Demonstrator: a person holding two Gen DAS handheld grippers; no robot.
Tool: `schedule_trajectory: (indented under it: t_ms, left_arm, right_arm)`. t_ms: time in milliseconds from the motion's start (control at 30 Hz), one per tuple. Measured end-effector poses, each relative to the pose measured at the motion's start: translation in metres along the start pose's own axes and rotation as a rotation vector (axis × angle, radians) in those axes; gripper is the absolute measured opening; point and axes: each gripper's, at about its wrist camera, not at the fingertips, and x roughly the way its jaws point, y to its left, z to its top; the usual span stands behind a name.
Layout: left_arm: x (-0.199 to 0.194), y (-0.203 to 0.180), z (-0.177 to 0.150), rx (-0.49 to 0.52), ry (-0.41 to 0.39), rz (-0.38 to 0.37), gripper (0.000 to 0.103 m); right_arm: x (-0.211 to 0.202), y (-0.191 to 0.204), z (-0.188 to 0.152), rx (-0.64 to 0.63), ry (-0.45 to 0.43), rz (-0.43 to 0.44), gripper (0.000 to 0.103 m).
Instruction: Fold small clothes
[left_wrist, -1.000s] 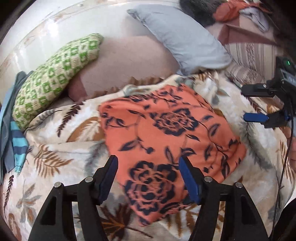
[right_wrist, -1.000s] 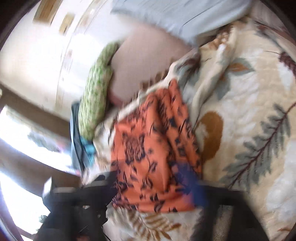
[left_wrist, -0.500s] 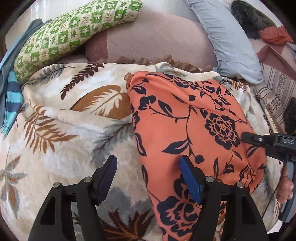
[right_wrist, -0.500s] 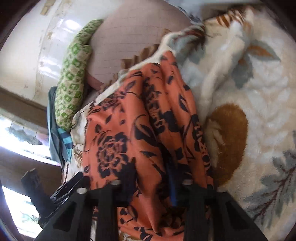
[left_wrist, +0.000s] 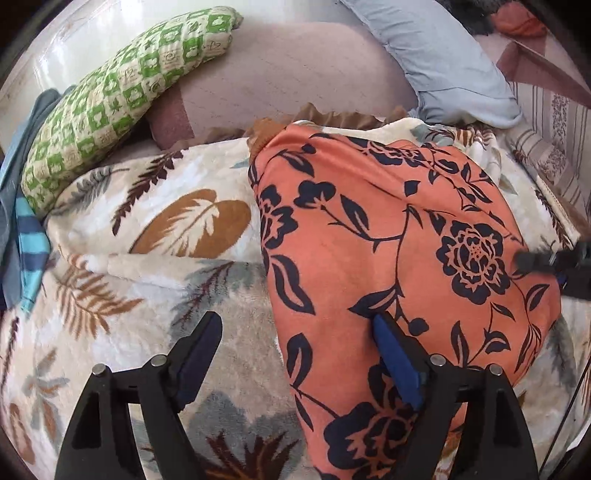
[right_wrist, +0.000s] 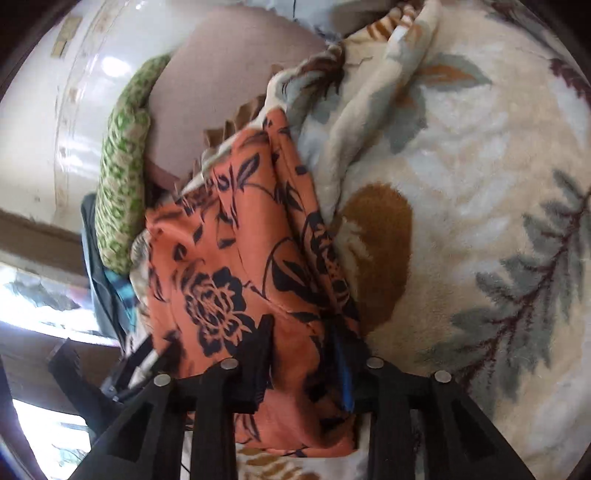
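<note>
1. The orange flowered garment (left_wrist: 388, 236) lies spread on a leaf-patterned blanket (left_wrist: 155, 236) on the bed, with its far edge near the blanket's brown frill.
2. The left claw (left_wrist: 295, 354) stands wide open over the garment's left edge. One blue-padded finger is over the blanket and the other rests on or just above the orange cloth. It has hold of nothing.
3. The right claw (right_wrist: 303, 354) is mostly closed, with a bunched edge of the garment (right_wrist: 229, 258) between its fingers. It appears to pinch the cloth, though the fabric hides how firmly.
4. From the left wrist view, the right claw's dark tip (left_wrist: 535, 258) sits at the garment's right side, so that side looks like the one being lifted for a fold.
5. Risk: the cloth in the right claw is gathered in several layers, so a pull could slip a layer out and leave a crooked fold.
6. Risk: the plush blanket is soft and loose. If the left claw closes low, it may catch blanket pile along with the garment.
7. Risk: with the left side unheld, dragging from the right could slide the whole garment rather than fold it.
8. A green checked pillow (left_wrist: 110, 103) and a grey pillow (left_wrist: 443, 59) lie well beyond.
</note>
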Motion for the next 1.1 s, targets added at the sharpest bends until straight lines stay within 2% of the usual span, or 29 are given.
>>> schedule_trajectory:
  t_ms: [100,133,167,200,267,300,367,400,433,467,567,633,700,800,900,967,1000,1067,1100]
  left_arm:
    - [-0.028,0.000,0.001,0.039,-0.076,0.049,0.085]
    - [-0.037,-0.002,0.000,0.051,-0.107,0.041,0.085]
    - [-0.041,-0.006,-0.002,0.069,-0.117,0.035,0.085]
    - [-0.040,-0.011,-0.005,0.099,-0.108,0.038,0.085]
    - [-0.019,-0.027,-0.017,0.196,-0.026,0.084,0.085]
    - [-0.009,-0.031,-0.022,0.220,0.005,0.098,0.086]
    - [-0.005,-0.025,-0.025,0.162,0.003,0.074,0.087]
    - [-0.006,-0.020,-0.020,0.134,0.041,0.038,0.087]
    - [-0.009,-0.014,-0.015,0.114,0.051,0.004,0.087]
    - [-0.014,-0.009,-0.009,0.105,0.039,-0.019,0.087]
    - [-0.028,0.007,0.019,0.063,-0.027,-0.028,0.087]
    - [-0.025,0.014,0.041,0.031,-0.036,-0.027,0.087]
    - [-0.007,0.020,0.066,0.008,-0.007,0.016,0.087]
    - [0.021,0.025,0.093,-0.053,0.001,0.068,0.087]
    - [0.043,0.030,0.112,-0.102,0.001,0.083,0.087]
    - [0.065,0.029,0.122,-0.078,0.023,0.136,0.087]
    - [0.078,0.030,0.126,-0.067,0.039,0.155,0.089]
    - [0.104,0.031,0.130,-0.063,0.094,0.142,0.090]
    - [0.110,0.032,0.131,-0.068,0.105,0.143,0.096]
  right_arm:
    - [-0.045,0.014,0.001,-0.043,-0.218,0.005,0.036]
    - [-0.056,0.021,-0.001,-0.081,-0.268,0.035,0.036]
    - [-0.059,0.029,-0.004,-0.122,-0.263,0.085,0.036]
    - [-0.057,0.038,-0.009,-0.165,-0.223,0.123,0.036]
    - [-0.040,0.055,-0.020,-0.252,-0.138,0.126,0.033]
    - [-0.025,0.063,-0.026,-0.291,-0.065,0.128,0.032]
    - [0.020,0.066,-0.040,-0.342,0.170,0.055,0.029]
    - [0.045,0.062,-0.050,-0.364,0.264,-0.040,0.017]
    - [0.046,0.062,-0.051,-0.383,0.240,-0.061,0.015]
    - [0.041,0.064,-0.046,-0.375,0.238,-0.037,0.014]
    - [0.019,0.050,-0.034,-0.303,0.217,0.054,0.014]
    - [0.008,0.046,-0.026,-0.254,0.176,0.115,0.019]
    - [-0.003,0.053,-0.020,-0.260,0.086,0.177,0.019]
    - [-0.008,0.056,-0.007,-0.236,-0.042,0.194,0.019]
    - [0.017,0.048,0.011,-0.144,-0.073,0.206,0.019]
    - [0.037,0.035,0.028,-0.097,-0.109,0.153,0.017]
    - [0.046,0.022,0.037,-0.067,-0.129,0.156,0.017]
    - [0.054,0.002,0.046,0.054,-0.129,0.231,0.013]
    - [0.053,-0.008,0.047,0.129,-0.121,0.277,0.013]
